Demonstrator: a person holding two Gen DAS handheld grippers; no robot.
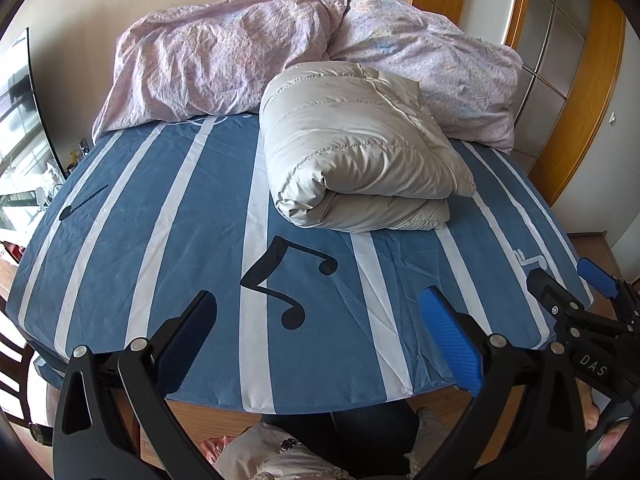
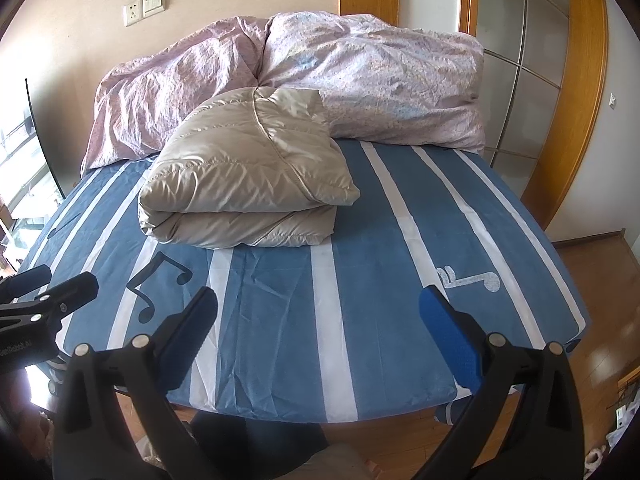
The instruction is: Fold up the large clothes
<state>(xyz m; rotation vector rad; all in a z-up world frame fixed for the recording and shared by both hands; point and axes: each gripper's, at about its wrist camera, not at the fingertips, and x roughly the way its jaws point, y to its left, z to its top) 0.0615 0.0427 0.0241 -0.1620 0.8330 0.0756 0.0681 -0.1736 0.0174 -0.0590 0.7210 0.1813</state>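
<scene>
Beige folded jacket (image 1: 360, 152) lies mid-bed (image 1: 120, 248), both grippers agape short of it.

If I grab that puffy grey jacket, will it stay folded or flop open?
The puffy grey jacket would probably flop open: its top fold sits loose and springy. It looks light, being quilted and puffed. Its shiny fabric may slide between the open left gripper fingers.
</scene>
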